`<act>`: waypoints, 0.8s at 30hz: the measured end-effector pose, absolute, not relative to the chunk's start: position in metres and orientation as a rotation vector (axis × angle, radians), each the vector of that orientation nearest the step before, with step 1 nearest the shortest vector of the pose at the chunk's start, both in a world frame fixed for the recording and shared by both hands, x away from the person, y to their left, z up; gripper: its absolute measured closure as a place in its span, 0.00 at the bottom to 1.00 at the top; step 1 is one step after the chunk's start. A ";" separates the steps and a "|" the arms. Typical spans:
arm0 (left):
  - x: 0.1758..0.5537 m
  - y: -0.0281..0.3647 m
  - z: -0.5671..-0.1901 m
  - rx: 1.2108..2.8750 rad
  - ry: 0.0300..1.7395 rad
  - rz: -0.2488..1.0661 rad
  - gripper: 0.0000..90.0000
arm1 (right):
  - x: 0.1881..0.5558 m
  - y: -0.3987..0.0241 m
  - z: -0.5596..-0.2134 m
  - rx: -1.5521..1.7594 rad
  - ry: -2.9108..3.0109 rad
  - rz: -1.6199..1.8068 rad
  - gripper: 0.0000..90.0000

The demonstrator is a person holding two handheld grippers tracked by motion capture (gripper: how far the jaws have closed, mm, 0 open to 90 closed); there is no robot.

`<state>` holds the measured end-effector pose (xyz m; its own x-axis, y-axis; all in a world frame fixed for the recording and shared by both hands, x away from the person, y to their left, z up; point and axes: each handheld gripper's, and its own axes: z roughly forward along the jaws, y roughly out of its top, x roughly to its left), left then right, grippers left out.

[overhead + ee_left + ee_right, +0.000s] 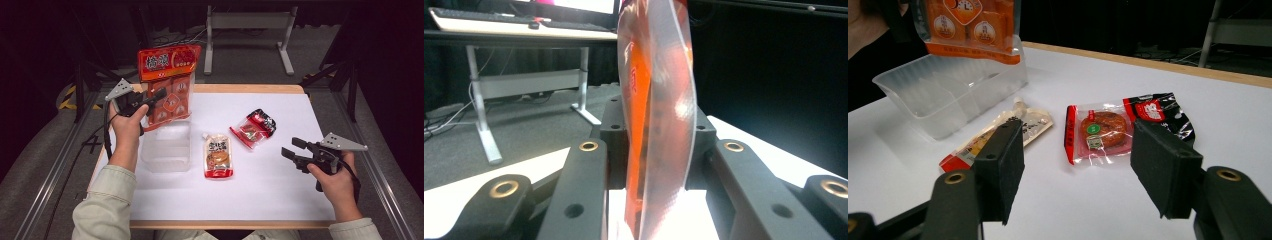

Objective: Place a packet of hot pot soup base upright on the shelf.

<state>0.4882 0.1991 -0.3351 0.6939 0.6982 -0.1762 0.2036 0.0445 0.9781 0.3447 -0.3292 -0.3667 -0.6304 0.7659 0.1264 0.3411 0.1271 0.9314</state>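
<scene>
While the left gripper [150, 100] clamps the tall orange multi-pack snack bag [167, 82] upright above the clear rectangular plastic tub [167, 147] at the white table's [260, 195] left edge, the right gripper [295, 150] hovers released over bare surface at the right. Between them lie a cream spouted pouch [218, 156] and a red-black wrapped pastry [253, 129]. The left gripper view shows the bag edge-on between the jaws.
</scene>
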 end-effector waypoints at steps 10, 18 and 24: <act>0.489 0.197 -0.340 1.503 0.797 0.462 0.78 | 0.343 -0.327 -0.365 1.046 2.035 1.527 0.43; 0.493 0.190 -0.343 1.478 0.831 0.461 0.78 | 0.343 -0.325 -0.365 1.036 2.044 1.535 0.43; 0.496 0.187 -0.349 1.490 0.843 0.438 0.78 | 0.343 -0.326 -0.365 1.025 2.046 1.539 0.43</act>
